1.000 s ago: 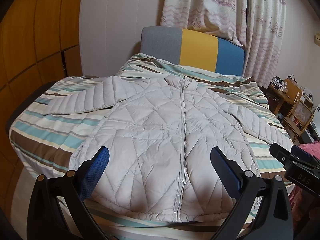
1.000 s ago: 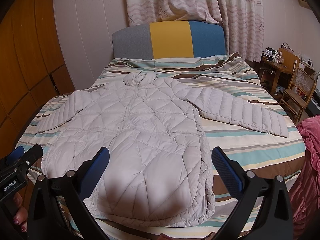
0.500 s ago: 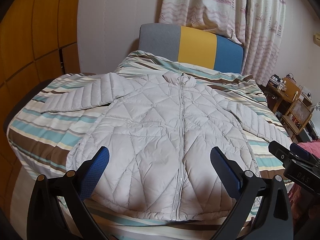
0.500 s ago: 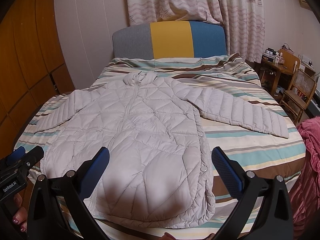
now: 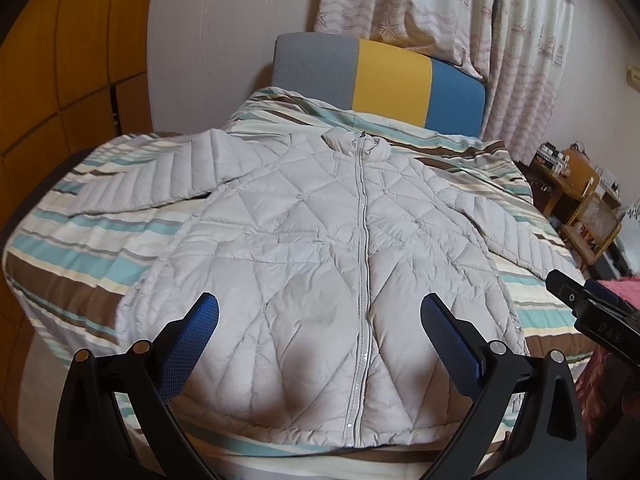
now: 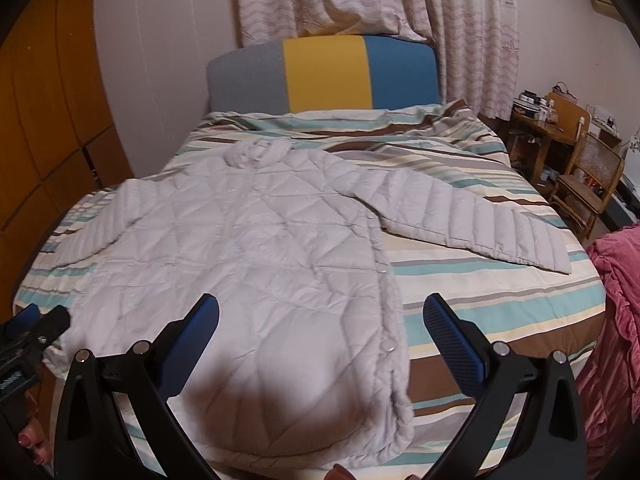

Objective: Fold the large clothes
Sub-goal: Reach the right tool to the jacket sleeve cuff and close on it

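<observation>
A pale grey quilted puffer jacket (image 5: 320, 248) lay flat, zipped, sleeves spread, on the striped bed (image 5: 80, 248). The left tool (image 5: 319, 320) and right tool (image 6: 321, 320) hovered near, both agape, empty.

Flat jacket (image 5: 320, 256) (zipped) on bed (image 5: 72, 248)

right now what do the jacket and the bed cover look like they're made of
Jacket: seemingly thin synthetic shell with puffy fill, given the diamond quilting, slight sheen and silvery zipper.
Bed cover: matte woven fabric, probably cotton or a blend; printed teal, brown and cream stripes, soft creases.
</observation>
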{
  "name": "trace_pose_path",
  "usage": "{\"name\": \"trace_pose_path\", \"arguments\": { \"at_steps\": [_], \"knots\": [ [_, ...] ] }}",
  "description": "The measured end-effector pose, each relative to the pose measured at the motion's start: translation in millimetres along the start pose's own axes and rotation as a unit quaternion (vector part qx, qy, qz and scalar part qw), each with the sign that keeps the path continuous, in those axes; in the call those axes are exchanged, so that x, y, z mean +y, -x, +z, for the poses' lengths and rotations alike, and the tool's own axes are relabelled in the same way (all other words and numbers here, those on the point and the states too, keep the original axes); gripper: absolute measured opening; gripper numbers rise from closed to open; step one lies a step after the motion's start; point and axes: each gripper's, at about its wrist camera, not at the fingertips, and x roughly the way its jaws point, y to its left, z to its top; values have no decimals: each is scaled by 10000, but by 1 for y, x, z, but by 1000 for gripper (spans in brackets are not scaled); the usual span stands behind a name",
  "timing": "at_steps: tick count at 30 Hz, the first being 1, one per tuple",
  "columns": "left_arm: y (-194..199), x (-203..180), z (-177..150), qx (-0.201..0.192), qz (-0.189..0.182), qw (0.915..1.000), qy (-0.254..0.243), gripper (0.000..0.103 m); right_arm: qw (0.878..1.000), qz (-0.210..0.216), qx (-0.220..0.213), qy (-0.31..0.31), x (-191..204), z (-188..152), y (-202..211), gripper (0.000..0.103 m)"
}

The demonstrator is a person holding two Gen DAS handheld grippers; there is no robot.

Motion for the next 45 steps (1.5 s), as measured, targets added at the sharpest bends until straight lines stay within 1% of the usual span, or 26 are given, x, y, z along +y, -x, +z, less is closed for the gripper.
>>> {"name": "trace_pose_path", "arguments": {
  "at_steps": [2, 3, 5, 6, 7, 9, 11, 13, 14, 15, 17, 19, 20, 24, 26, 28, 31, 33, 35, 36, 37, 38, 39, 41, 44, 45],
  "knots": [
    [-10, 1, 1, 42, 134, 9999, -75, 100, 10000, -9, -15, 4, -8, 1, -12, 101],
    [-19, 2, 1, 55, 261, 9994, -217, 100, 9999, 83, -67, 17, -13, 1, -18, 101],
    [-33, 4, 4, 119, 514, 9980, -346, 100, 9988, 428, -219, 55, -26, -1, -33, 101],
    [-39, 7, 6, 146, 547, 9978, -339, 100, 9988, 467, -120, 25, -32, -2, -42, 101],
    [-51, 14, 9, 224, 540, 9978, -298, 100, 9993, 378, 34, -65, -42, -4, -55, 101],
    [-68, 25, 14, 435, 557, 9973, -193, 100, 9993, 88, 242, -276, -61, -6, -76, 101],
    [-87, 38, 20, 578, 698, 9958, -116, 100, 9974, -300, 367, -535, -86, -8, -96, 101],
    [-102, 48, 27, 540, 878, 9945, -155, 100, 9929, -691, 461, -849, -118, -7, -115, 101],
    [-109, 50, 31, 541, 980, 9935, -205, 100, 9908, -837, 436, -973, -131, -7, -121, 101],
    [-119, 56, 36, 542, 1055, 9926, -252, 100, 9875, -1035, 409, -1115, -147, -6, -127, 101],
    [-131, 62, 43, 480, 1067, 9927, -299, 100, 9804, -1298, 392, -1429, -177, -4, -139, 101],
    [-146, 70, 51, 450, 1171, 9916, -323, 100, 9734, -1506, 295, -1701, -201, -1, -145, 101],
    [-153, 74, 54, 446, 1186, 9914, -322, 100, 9677, -1707, 259, -1836, -216, 2, -149, 99],
    [-186, 88, 63, 509, 1320, 9893, -359, 100, 9484, -2469, 121, -1987, -254, 18, -164, 97],
    [-199, 92, 65, 575, 1363, 9885, -330, 100, 9401, -2720, 207, -2044, -270, 25, -177, 94],
    [-211, 101, 65, 693, 1419, 9872, -215, 100, 9328, -2882, 395, -2126, -283, 30, -192, 89],
    [-219, 107, 60, 704, 1400, 9876, -115, 100, 9232, -2988, 611, -2339, -295, 30, -204, 86],
    [-222, 105, 54, 665, 1498, 9861, -274, 100, 9201, -2970, 651, -2468, -301, 30, -208, 83],
    [-222, 99, 48, 603, 1607, 9845, -375, 100, 9200, -2985, 722, -2436, -302, 31, -213, 71],
    [-223, 97, 46, 586, 1657, 9837, -392, 100, 9217, -2955, 736, -2403, -301, 31, -214, 68],
    [-224, 97, 44, 594, 1713, 9828, -351, 100, 9225, -2946, 750, -2377, -300, 31, -216, 60],
    [-224, 97, 42, 598, 1742, 9825, -288, 100, 9249, -2908, 741, -2333, -300, 32, -219, 49],
    [-224, 96, 40, 597, 1761, 9822, -257, 100, 9278, -2858, 731, -2282, -299, 34, -219, 45],
    [-221, 93, 35, 562, 1784, 9821, -206, 100, 9339, -2731, 691, -2200, -297, 37, -224, 25],
    [-218, 90, 30, 524, 1791, 9823, -153, 100, 9384, -2707, 645, -2051, -293, 47, -230, 15],
    [-217, 90, 30, 521, 1803, 9821, -146, 100, 9397, -2706, 607, -2001, -291, 51, -230, 14]
  ]
}}
